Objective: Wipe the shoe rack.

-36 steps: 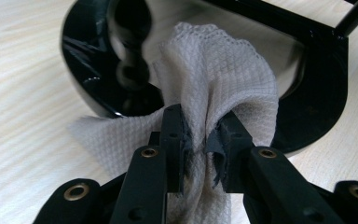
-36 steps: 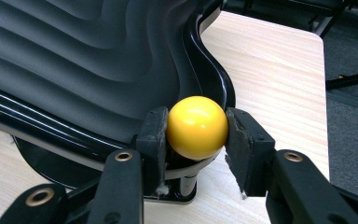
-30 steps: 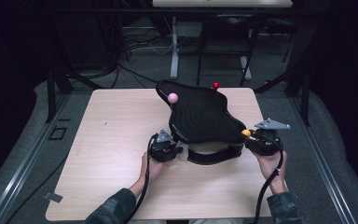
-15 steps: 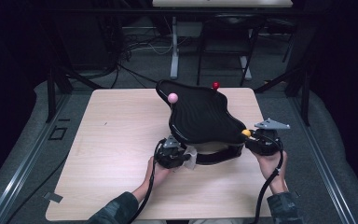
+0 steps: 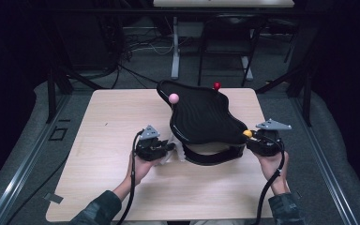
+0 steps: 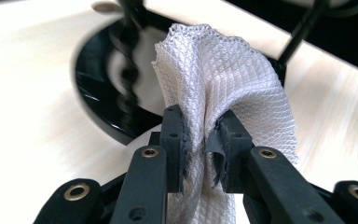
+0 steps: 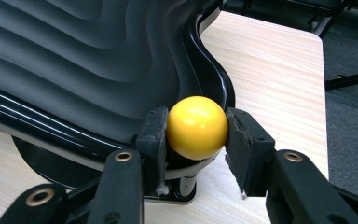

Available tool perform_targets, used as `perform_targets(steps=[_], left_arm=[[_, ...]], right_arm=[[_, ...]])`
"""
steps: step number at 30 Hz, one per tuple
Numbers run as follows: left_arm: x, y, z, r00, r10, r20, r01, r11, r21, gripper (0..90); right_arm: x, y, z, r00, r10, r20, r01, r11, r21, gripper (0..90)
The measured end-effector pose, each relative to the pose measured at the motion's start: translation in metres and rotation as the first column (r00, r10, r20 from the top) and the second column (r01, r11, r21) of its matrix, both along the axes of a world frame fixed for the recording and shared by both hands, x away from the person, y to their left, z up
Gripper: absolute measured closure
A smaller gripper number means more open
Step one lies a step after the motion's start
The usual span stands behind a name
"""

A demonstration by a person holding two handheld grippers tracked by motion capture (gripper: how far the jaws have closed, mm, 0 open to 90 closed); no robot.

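Left gripper [image 6: 200, 140] fingers are pinching a white mesh cloth [image 6: 223, 88] (bunched) at frame centre, beside the black wavy tray [image 5: 201, 115]. Right gripper [image 7: 196, 135] fingers are clamping the tray's yellow ball knob [image 7: 197, 127], lower centre.

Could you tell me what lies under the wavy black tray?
Under the wavy black tray a black curved base ring rests on the wooden table, joined by thin posts. The tray hides the middle of the space beneath it.
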State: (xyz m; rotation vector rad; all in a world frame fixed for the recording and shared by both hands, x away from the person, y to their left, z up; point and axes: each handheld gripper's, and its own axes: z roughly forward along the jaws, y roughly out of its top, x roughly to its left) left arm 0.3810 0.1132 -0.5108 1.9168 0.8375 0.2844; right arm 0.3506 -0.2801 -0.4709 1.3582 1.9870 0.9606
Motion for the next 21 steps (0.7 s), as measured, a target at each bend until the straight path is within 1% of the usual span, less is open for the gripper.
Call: perform_targets(steps=[3,4,6,8,11,13,15,21], left_arm=[[0.003,0.01,0.014,0.9996,0.017,0.023,-0.017,0.9998,-0.007,75.4],[0.004,0.013,0.02,0.9989,0.023,0.04,-0.023,0.9997,-0.006,75.3],[0.006,0.018,0.031,0.998,0.026,0.058,-0.026,0.9997,0.0,75.3],[0.007,0.021,0.04,0.9969,0.032,0.071,-0.032,0.9995,-0.002,75.3],[0.008,0.021,0.052,0.9949,0.028,0.097,-0.03,0.9994,0.018,75.2],[0.009,0.02,0.057,0.9939,0.024,0.108,-0.027,0.9993,0.024,75.2],[0.01,0.018,0.063,0.9923,0.017,0.122,-0.022,0.999,0.039,75.2],[0.017,0.014,0.075,0.9904,0.017,0.137,-0.023,0.9987,0.046,75.1]], right_arm=[[0.0,0.0,0.0,1.0,0.0,-0.001,0.0,1.0,0.0,59.7],[0.0,0.0,0.0,1.0,0.0,0.0,0.0,1.0,0.0,59.7],[0.0,0.0,0.0,1.0,0.0,-0.001,0.0,1.0,0.001,59.7],[0.0,0.0,0.0,1.0,0.001,-0.002,-0.001,1.0,0.001,59.7],[0.0,0.0,0.0,1.0,0.0,-0.001,0.0,1.0,0.001,59.7],[0.0,0.0,0.0,1.0,0.0,-0.001,0.0,1.0,0.0,59.7],[0.0,0.0,0.0,1.0,0.0,0.0,0.0,1.0,0.0,59.7],[0.0,0.0,0.0,1.0,0.0,0.0,0.0,1.0,0.001,59.8]])
